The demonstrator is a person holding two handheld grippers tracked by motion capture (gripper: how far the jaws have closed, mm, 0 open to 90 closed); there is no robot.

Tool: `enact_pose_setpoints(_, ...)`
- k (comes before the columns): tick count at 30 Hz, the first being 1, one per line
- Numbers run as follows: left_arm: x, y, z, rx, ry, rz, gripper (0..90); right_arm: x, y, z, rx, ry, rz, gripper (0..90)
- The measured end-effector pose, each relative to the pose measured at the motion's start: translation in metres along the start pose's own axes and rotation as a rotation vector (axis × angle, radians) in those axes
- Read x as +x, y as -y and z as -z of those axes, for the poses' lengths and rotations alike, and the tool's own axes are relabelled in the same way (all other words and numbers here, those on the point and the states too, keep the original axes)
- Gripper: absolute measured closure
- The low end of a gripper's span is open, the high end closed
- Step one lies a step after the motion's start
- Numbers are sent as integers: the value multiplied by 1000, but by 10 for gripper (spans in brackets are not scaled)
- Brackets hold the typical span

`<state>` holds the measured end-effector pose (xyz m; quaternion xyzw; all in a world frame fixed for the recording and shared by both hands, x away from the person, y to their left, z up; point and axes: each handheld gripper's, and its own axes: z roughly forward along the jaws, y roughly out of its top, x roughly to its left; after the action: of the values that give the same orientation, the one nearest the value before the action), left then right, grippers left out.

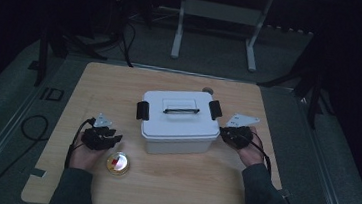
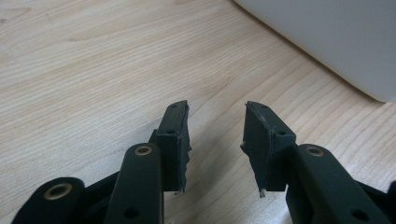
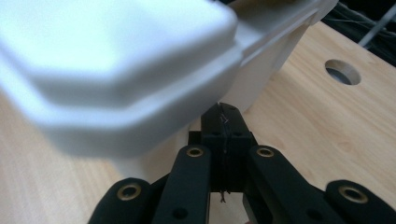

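Fingers: your left gripper (image 2: 217, 140) released, empty; right gripper (image 3: 226, 126) clenched under the box (image 1: 179, 124) lid rim.
Lid (image 1: 179, 113) looks still seated, both black latches (image 1: 142, 110) untouched; opening remains.

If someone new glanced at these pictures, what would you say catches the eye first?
The white lidded box in the middle of the wooden table stands out, with a black latch at each end and a handle on its lid. The right gripper, jaws shut, sits just under the rim at the box's right end, while the left gripper hovers open to the box's left. A small round yellow thing with a red patch lies beside the left hand.
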<state>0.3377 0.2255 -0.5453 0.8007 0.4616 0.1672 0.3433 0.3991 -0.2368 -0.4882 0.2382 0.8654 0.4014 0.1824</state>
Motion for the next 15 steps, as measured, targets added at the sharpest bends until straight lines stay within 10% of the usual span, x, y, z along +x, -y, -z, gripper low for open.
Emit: enact_pose_setpoints(15, 1, 1, -1, 16, 5, 0, 597, 32, 2, 17, -17, -81, 109, 872)
